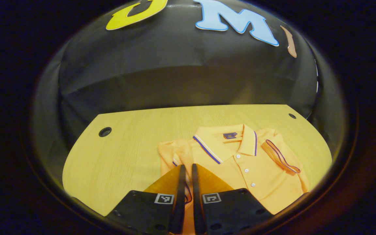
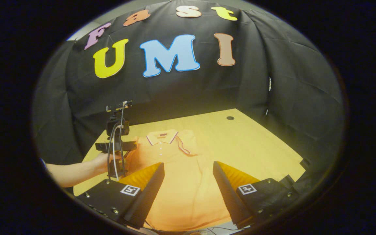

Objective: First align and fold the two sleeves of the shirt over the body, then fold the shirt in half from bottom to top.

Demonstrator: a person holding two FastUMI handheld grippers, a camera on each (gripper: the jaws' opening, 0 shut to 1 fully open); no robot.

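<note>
An orange polo shirt [image 1: 250, 169] lies face up on the wooden table [image 1: 116, 156], collar toward the back wall. One sleeve [image 1: 281, 156], with a dark-trimmed cuff, is folded in over the chest. My left gripper [image 1: 188, 167] is shut on the other sleeve [image 1: 175, 153] at the shirt's left edge, with orange cloth pinched between its fingers. In the right gripper view, my right gripper [image 2: 188, 165] stands open above the shirt's lower body [image 2: 188, 192], with nothing between its fingers. Farther off there, a hand [image 2: 101, 163] holds the left gripper [image 2: 117, 145] by the shirt's shoulder.
The table has round cable holes at the back left [image 1: 105, 132] and back right [image 1: 292, 116]. Black cloth walls close in behind and on both sides. Bare wood lies left of the shirt and on its right [image 2: 256, 147].
</note>
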